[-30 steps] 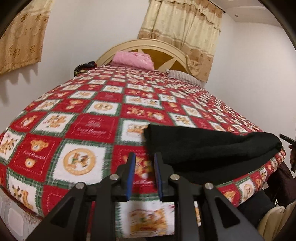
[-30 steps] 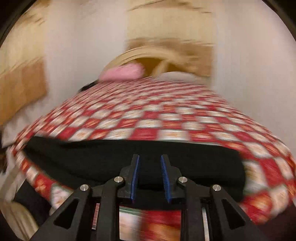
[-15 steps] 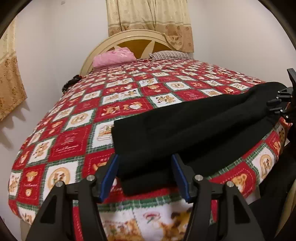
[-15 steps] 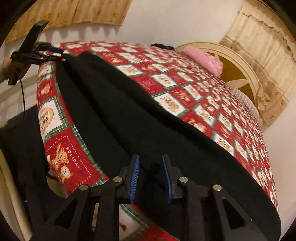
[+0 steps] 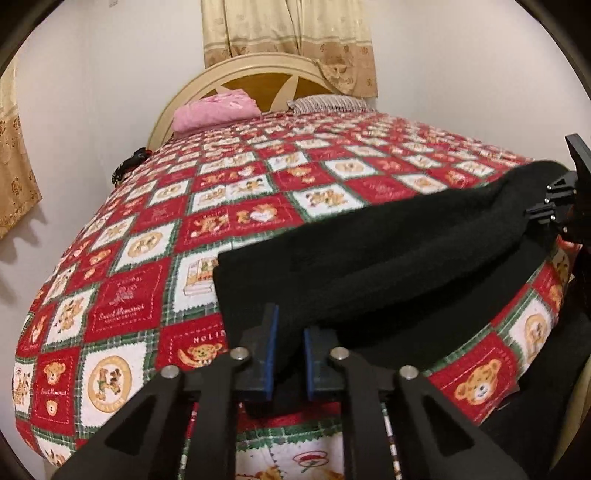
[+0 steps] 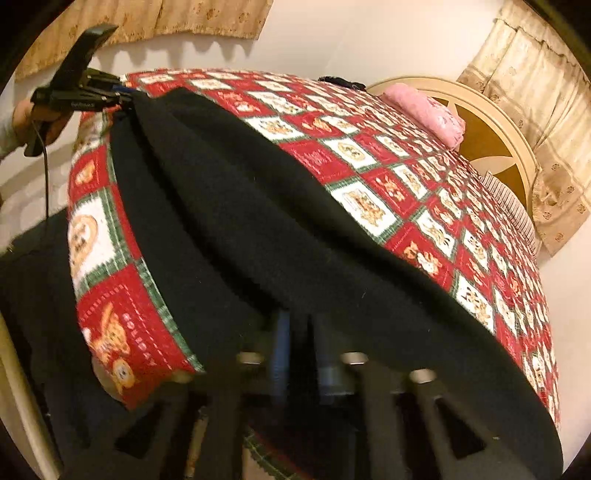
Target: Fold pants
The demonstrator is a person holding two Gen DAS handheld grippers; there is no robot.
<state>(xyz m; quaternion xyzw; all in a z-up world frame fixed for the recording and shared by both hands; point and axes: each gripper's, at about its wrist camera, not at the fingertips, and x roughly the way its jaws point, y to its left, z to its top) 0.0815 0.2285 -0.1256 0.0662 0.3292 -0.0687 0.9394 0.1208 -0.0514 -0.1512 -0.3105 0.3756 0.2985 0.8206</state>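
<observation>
Black pants (image 5: 388,266) lie along the near edge of the bed, folded lengthwise, and also fill the right wrist view (image 6: 258,229). My left gripper (image 5: 290,354) is shut on the near left end of the pants. It shows from the side in the right wrist view (image 6: 122,96) at the far end of the cloth. My right gripper (image 6: 299,354) is shut on the other end of the pants, blurred. It appears at the right edge of the left wrist view (image 5: 532,218), against the cloth.
The bed has a red, white and green teddy-bear quilt (image 5: 221,206). A pink pillow (image 5: 216,110) and a striped pillow (image 5: 328,102) lie by the cream headboard (image 5: 258,70). White walls and beige curtains (image 5: 288,33) stand behind. Dark cloth (image 5: 543,387) hangs below the bed edge.
My left gripper went from open around the pants' end to shut on it. My right gripper closed in on its end of the pants, and both ends now look lifted a little.
</observation>
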